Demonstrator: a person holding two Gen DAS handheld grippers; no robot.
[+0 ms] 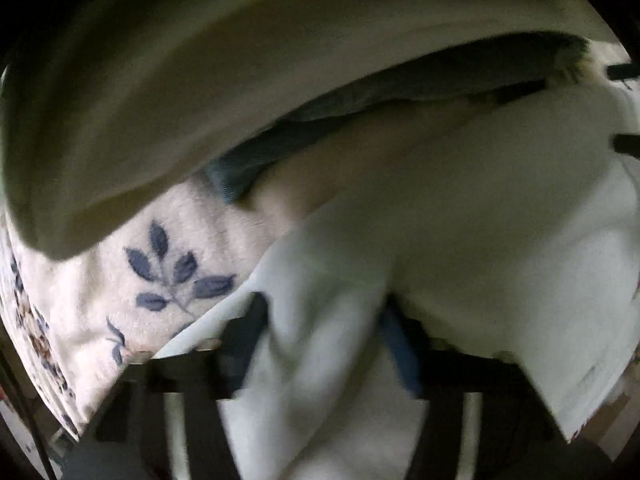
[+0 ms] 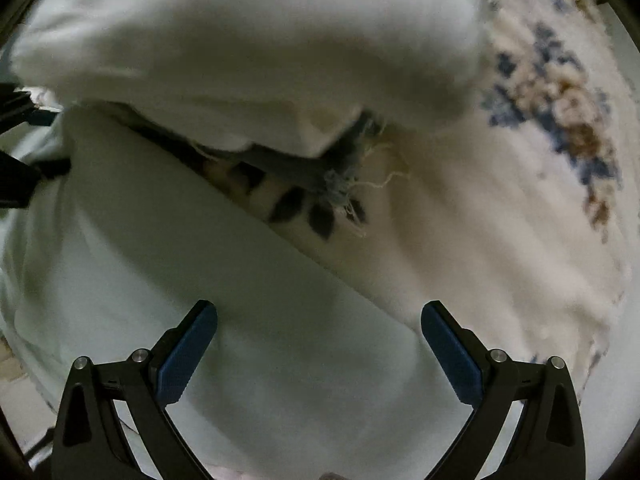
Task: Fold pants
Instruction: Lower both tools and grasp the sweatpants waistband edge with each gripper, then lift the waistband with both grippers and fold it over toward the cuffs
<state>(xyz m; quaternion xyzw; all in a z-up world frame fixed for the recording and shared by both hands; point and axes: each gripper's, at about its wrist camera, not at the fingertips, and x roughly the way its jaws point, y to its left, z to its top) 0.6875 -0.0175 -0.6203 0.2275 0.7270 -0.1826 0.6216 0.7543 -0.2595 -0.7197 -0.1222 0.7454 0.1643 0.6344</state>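
The white pants point(image 2: 248, 280) are lying on a flower-patterned blanket point(image 2: 500, 248), their straight folded edge running from ten o'clock down to four o'clock, with bare blanket lying open toward three o'clock. The right gripper point(image 2: 319, 354) is hovering with fingers spread wide, gripping nothing. The left gripper point(image 1: 320, 344) is pinching a bunched fold of the pants.

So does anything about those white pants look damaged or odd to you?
Yes: the pants have a frayed hem, with loose threads straggling onto the floral blanket. It looks ragged, not cleanly stitched. Nothing else stands out.
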